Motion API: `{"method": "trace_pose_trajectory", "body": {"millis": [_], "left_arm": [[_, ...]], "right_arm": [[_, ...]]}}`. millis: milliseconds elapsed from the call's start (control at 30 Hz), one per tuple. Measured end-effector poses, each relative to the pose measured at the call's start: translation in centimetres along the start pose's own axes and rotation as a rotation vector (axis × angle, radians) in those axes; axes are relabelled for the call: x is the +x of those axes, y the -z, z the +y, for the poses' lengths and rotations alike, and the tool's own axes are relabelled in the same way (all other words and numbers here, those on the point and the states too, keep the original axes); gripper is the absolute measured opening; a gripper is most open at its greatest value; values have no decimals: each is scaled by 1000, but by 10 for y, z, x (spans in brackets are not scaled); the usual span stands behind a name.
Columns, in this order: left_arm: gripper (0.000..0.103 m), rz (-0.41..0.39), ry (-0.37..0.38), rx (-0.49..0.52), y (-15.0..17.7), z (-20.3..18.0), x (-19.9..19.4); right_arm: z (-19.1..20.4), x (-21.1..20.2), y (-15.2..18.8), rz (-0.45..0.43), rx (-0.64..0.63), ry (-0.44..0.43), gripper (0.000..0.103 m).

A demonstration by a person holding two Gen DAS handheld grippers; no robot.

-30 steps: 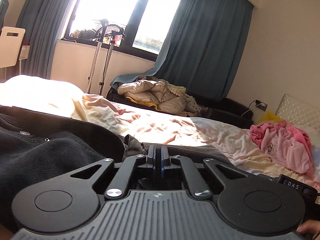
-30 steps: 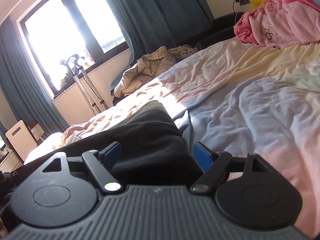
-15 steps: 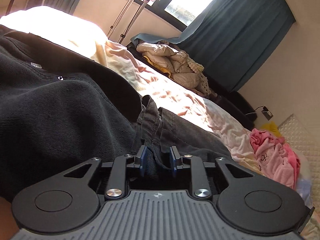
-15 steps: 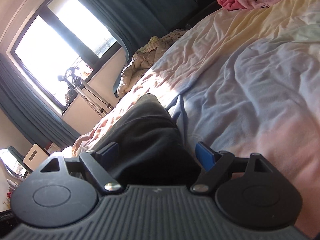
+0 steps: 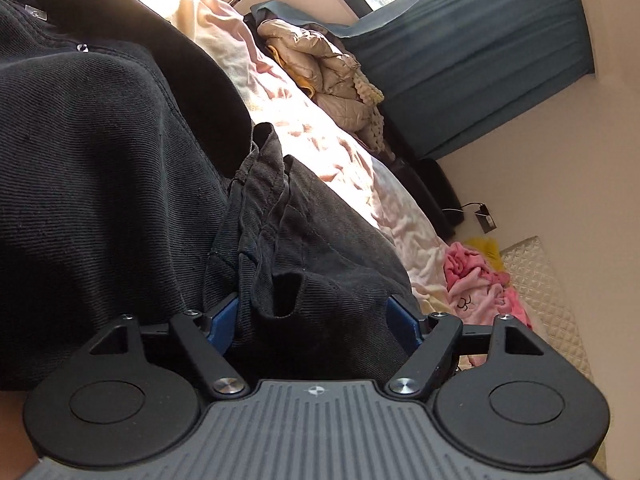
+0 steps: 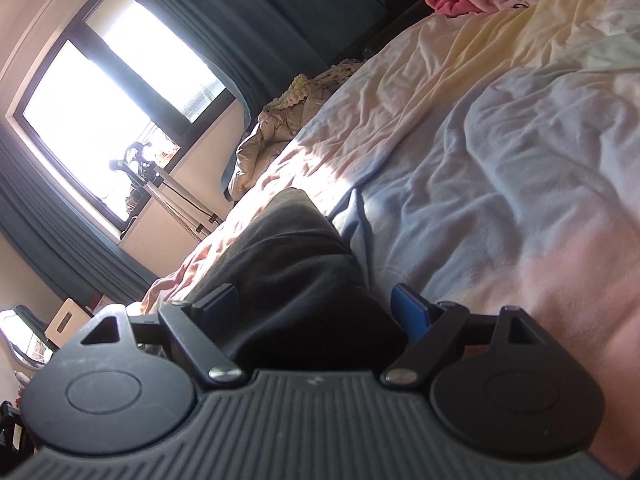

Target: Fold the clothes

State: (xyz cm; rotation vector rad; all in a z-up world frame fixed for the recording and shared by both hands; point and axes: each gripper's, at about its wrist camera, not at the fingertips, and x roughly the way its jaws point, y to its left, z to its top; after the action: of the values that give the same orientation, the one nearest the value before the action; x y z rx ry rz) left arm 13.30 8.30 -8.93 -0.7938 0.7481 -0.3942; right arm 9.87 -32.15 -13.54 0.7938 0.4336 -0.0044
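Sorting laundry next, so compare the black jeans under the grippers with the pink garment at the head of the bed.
The black jeans are dark twill, spread across the bed between both open grippers; the pink garment is fluffy, bright, with a printed black outline. The jeans lie close to the left gripper and right gripper; the pink garment lies bunched far off. Both rest on the bed.

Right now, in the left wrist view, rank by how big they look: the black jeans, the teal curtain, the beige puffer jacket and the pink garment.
1. black jeans, inflated by nearness to the camera
2. teal curtain
3. beige puffer jacket
4. pink garment
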Motion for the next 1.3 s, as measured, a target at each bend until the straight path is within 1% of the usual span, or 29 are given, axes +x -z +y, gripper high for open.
{"method": "trace_pose_trajectory", "body": {"millis": [67, 100, 133, 200, 233, 267, 300, 367, 400, 433, 500, 600, 667, 767, 833, 900, 967, 1033, 1067, 1133, 1200, 1233, 1267, 1300], "left_arm": [[78, 17, 16, 2, -3, -1, 7], [77, 29, 12, 3, -4, -1, 12], [75, 47, -14, 7, -5, 0, 19], [60, 66, -88, 30, -4, 1, 29], [57, 60, -106, 39, -3, 1, 31], [42, 53, -110, 51, -2, 1, 30], [17, 46, -113, 60, -1, 0, 30], [9, 16, -109, 53, -1, 0, 24], [9, -8, -110, 47, 0, -1, 19], [8, -48, -110, 40, 1, -5, 10], [8, -120, -87, 24, 3, -11, -10], [8, -201, -113, 67, 11, -20, -36], [8, -193, -148, 77, 15, -17, -38], [8, -132, -243, 62, 18, -8, -26], [9, -122, -285, 106, 20, -11, -18], [9, -125, -299, 140, 21, -15, -18], [10, -128, -313, 172, 22, -19, -17], [10, -132, -333, 216, 23, -23, -16], [10, -135, -339, 226, 24, -24, -15], [10, -138, -350, 230, 24, -26, -14], [10, -138, -349, 224, 25, -24, -14], [10, -139, -346, 228, 26, -24, -14], [11, -141, -347, 241, 27, -26, -14], [12, -144, -349, 255, 29, -28, -14]], "right_arm": [[1, 0, 0, 1, -8, 2, 85], [1, 1, 1, 2, -10, 3, 85], [1, 1, 1, 2, -11, 4, 85], [1, 1, 1, 3, -12, 4, 85], [1, 1, 1, 3, -12, 4, 85], [1, 1, 1, 4, -12, 3, 85], [1, 1, 1, 4, -11, 3, 85], [1, 1, 1, 5, -15, 1, 85], [2, 1, 1, 5, -17, -2, 85], [2, 1, 1, 3, -15, -13, 85], [3, 1, 0, 6, -12, -41, 85], [6, -1, -1, 10, 12, -100, 86], [7, 1, -1, 24, 28, -131, 86], [10, 9, 2, 57, 4, -104, 86], [6, 19, 5, 97, 14, -107, 86], [2, 30, 8, 144, 29, -118, 85], [3, 35, 9, 158, 27, -142, 86], [12, 38, 8, 177, -5, -164, 86], [21, 36, 7, 167, -35, -203, 86], [36, 28, 5, 134, -47, -303, 86], [41, 25, 1, 105, -14, -354, 86], [40, 26, -1, 98, 29, -369, 87], [35, 31, -1, 104, 84, -362, 87], [27, 37, -1, 126, 135, -336, 86]]}}
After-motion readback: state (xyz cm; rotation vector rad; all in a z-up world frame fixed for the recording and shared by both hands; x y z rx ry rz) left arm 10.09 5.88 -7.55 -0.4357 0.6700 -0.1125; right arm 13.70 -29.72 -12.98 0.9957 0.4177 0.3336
